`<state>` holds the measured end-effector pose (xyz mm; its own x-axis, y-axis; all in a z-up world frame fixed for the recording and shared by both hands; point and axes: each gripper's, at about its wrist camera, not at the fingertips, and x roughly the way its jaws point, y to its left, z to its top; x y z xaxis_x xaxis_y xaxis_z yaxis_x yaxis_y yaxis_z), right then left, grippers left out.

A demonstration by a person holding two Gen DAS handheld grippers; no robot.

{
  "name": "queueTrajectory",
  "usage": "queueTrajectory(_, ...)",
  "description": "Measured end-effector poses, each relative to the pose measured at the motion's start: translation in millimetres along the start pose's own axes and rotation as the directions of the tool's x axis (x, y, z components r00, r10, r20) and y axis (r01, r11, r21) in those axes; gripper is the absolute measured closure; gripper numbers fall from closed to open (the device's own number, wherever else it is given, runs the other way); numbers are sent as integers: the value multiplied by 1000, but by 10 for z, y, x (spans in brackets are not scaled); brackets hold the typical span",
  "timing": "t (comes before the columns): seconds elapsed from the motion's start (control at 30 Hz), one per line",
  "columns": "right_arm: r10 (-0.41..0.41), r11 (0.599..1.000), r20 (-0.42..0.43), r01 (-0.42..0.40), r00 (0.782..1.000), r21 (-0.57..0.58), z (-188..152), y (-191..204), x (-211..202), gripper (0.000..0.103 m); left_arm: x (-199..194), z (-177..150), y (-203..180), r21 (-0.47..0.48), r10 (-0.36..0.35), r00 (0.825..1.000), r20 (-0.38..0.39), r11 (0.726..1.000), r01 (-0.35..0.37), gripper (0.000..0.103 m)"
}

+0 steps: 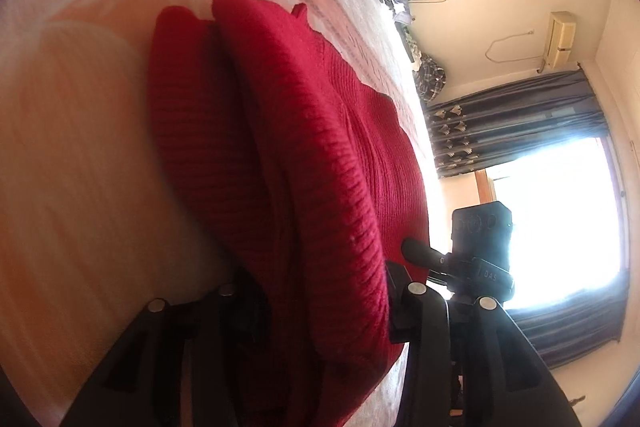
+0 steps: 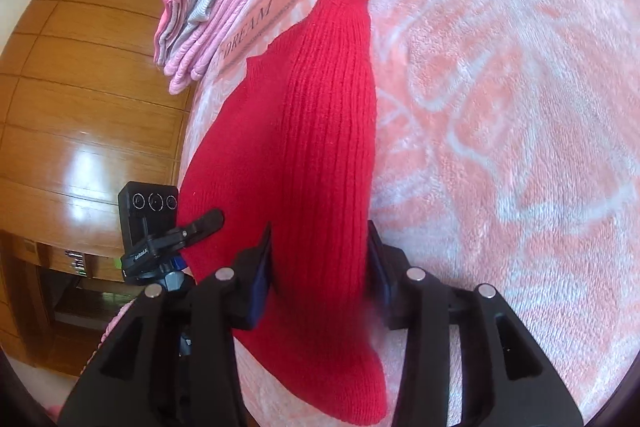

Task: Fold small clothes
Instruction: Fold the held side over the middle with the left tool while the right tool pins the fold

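While the red knit sweater (image 2: 320,147) lies on the pink blanket (image 2: 500,107), the right gripper (image 2: 320,267) is clamped on a folded sleeve. The left gripper (image 1: 324,291) likewise grips bunched knit between its jaws.

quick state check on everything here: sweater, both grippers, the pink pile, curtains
red sweater: partly folded on the blanket, layers doubled over, held at two spots
left gripper: shut on sweater, fabric bunched between its fingers
right gripper: shut on sweater, a ribbed fold between its fingers
pink pile: folded, stacked near the blanket's edge
curtains: drawn open, window bright
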<state>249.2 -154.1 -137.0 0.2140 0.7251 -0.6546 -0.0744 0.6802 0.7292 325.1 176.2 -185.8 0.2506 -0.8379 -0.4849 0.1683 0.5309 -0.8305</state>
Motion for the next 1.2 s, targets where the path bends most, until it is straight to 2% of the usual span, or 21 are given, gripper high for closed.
queueTrajectory(0.07, -21, 999, 3, 21, 1000, -26, -9, 88, -82, 53, -46, 1, -55, 24, 17, 1000, -2, 1000, -17, 59)
queueTrajectory(0.17, -22, 998, 20, 23, 1000, -65, -128, 212, -288, 45, -139, -97, -144, 68, 59, 998, 7, 996, -59, 51)
queueTrajectory(0.33, -15, 1000, -18, 14, 1000, -28, -461, 144, -339, 45, -74, -357, -272, 137, 142, 990, -19, 981, -139, 46)
queueTrajectory(0.43, 30, 999, -42, -30, 999, -13, -621, 45, -237, 61, -3, -421, -321, 151, 157, 987, -29, 977, -151, 45)
queueTrajectory(0.5, 63, 998, -72, -64, 995, -14, -676, 31, -203, 84, 69, -398, -352, 144, 148, 988, -47, 980, -140, 45)
queueTrajectory(0.57, 107, 994, -77, -108, 991, 0, -699, 52, -213, 86, 132, -379, -362, 133, 125, 990, -70, 985, -115, 46)
queueTrajectory(0.73, 206, 979, -75, -205, 976, 17, -701, 156, -330, 87, 87, -251, -297, 78, 67, 994, -89, 995, -60, 68)
queueTrajectory(0.8, 187, 982, -89, -187, 978, 17, -779, 87, -329, 87, 24, -287, -230, 90, 76, 993, -93, 994, -68, 69)
queueTrajectory(0.9, 108, 994, -119, -105, 987, 28, -875, -113, -158, 88, 83, -334, -123, 97, 110, 987, -113, 990, -100, 69)
queueTrajectory(0.97, 120, 992, -108, -117, 987, 37, -884, -181, -117, 90, 133, -343, -82, 128, 128, 986, -105, 985, -115, 70)
queueTrajectory(1.03, 99, 995, -114, -98, 989, 11, -869, -139, -124, 89, 157, -356, -126, 163, 137, 986, -99, 979, -120, 70)
queueTrajectory(1.13, 44, 998, -119, -50, 992, -47, -833, -4, -119, 83, 182, -345, -236, 186, 158, 982, -101, 973, -138, 65)
queueTrajectory(1.2, -9, 997, -105, 0, 994, -83, -806, 116, -164, 75, 194, -318, -350, 179, 178, 980, -90, 971, -160, 61)
